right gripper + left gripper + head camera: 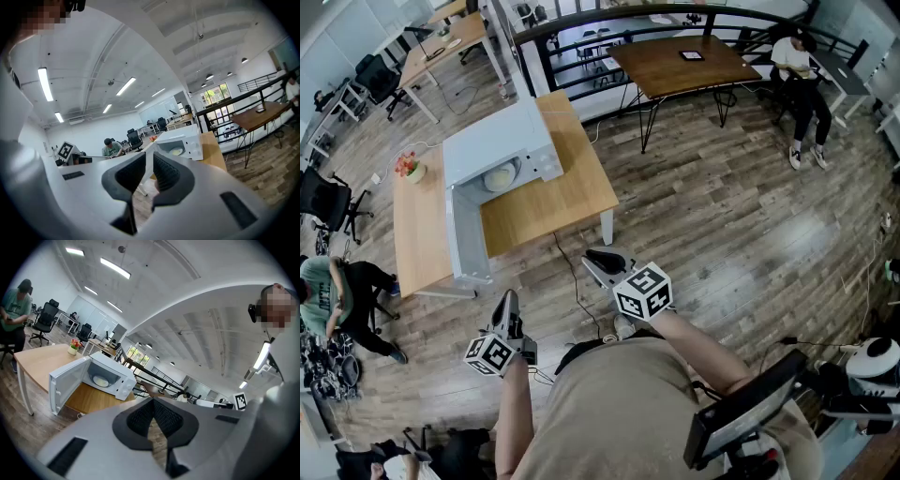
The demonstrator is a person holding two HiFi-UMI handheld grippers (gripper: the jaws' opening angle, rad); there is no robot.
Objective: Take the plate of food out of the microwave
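Item one, left tool (505,302): I read its jaws as pressed together with nothing between them. Item two, right tool (600,262): jaws drawn to a thin slit, also empty. Item three, microwave (502,141): white, ahead of both tools and well apart from them, standing on the light wood table (572,192). Item four, microwave door (467,230): swung fully open, its free edge pointing back toward the left tool and reaching past the table's near edge. Item five, plate of food (500,178): inside the microwave cavity, straight beyond the left tool. Item six, wood floor (722,216): a bare strip lies between the tools and the table's near edge, with wider room to the right of the right tool. Item seven, cable (567,272): trails from the table edge down across that strip, between the two tools. Item eight, flower pot (410,167): on the table left of the microwave.
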